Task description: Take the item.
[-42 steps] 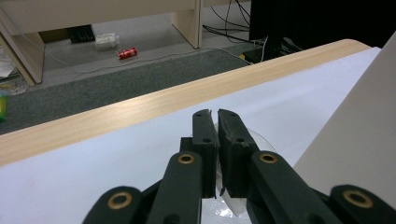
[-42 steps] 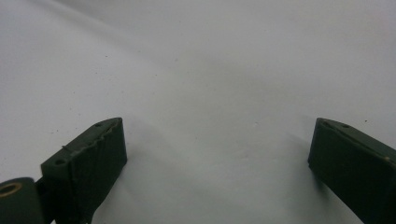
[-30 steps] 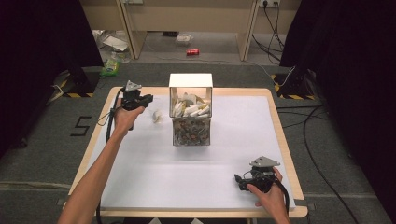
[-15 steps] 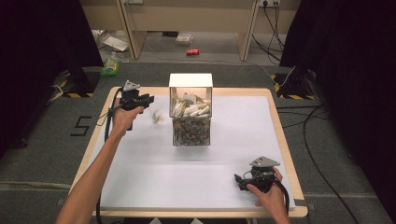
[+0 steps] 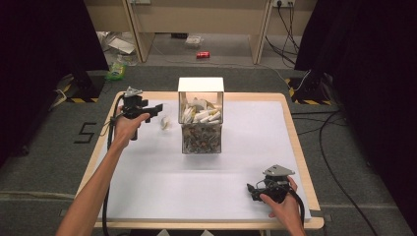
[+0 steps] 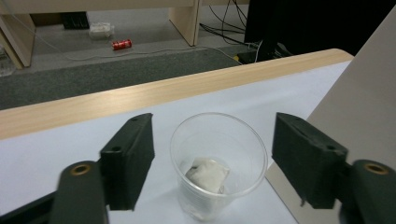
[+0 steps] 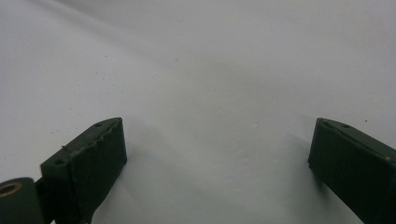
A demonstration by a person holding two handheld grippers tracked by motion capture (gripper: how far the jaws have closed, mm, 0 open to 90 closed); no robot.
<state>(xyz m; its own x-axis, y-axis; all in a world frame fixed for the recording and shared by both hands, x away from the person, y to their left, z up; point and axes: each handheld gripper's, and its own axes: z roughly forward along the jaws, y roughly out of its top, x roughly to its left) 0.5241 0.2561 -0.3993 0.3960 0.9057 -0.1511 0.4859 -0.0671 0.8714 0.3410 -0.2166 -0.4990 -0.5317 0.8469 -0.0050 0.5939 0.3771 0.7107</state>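
A clear plastic cup (image 6: 218, 163) stands on the white table cover with a small white packet (image 6: 208, 175) lying in its bottom. My left gripper (image 6: 215, 140) hovers just over it. Its jaws have just been opening and now stand wide on either side of the cup's rim without touching it. From above, the left gripper (image 5: 158, 108) is left of the cup (image 5: 164, 123), near the table's far left. My right gripper (image 5: 252, 189) rests open at the near right on the white cover (image 7: 210, 70), with nothing between its jaws (image 7: 217, 140).
A clear square box (image 5: 200, 118) holding several white packets stands mid-table just right of the cup; its side (image 6: 364, 93) rises close on the left gripper's right. The wooden table edge (image 6: 154, 93) runs behind the cup. Floor clutter and a red can (image 5: 202, 54) lie beyond.
The left hand has shifted only slightly by the cup. The right hand and its gripper have stayed put.
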